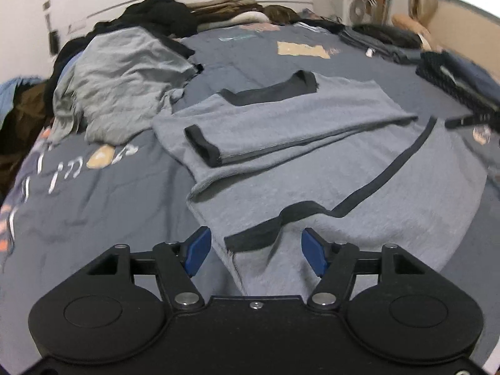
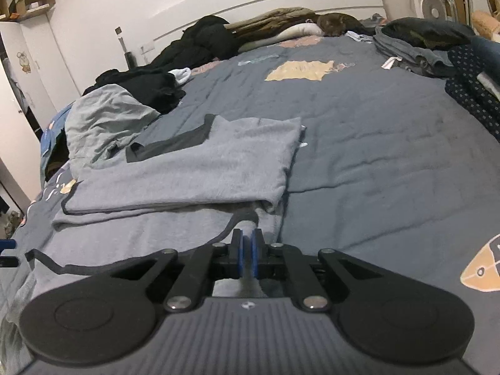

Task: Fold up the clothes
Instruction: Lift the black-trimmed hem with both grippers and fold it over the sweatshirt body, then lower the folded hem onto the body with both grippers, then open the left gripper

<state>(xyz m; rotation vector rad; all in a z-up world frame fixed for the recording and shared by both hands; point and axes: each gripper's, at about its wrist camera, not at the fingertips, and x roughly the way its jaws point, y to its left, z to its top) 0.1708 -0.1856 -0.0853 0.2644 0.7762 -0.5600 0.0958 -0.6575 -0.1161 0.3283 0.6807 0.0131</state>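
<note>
The grey fleece top with black trim (image 1: pixel 312 118) lies partly folded on the blue-grey quilt (image 2: pixel 390 156), sleeves already tucked across. The right gripper (image 2: pixel 249 250) has its pads pinching the near hem. The left gripper (image 1: pixel 256 250) sits spread, hem between its fingers but not squeezed. The bottom fold still looks undone, and the crumpled light-grey shirt (image 1: pixel 118 84) beyond waits.

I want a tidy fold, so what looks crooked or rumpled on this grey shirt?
The grey shirt has a hem that buckles into a raised wrinkle just ahead of the open left claw. The right claw pinches the hem's other corner.
</note>
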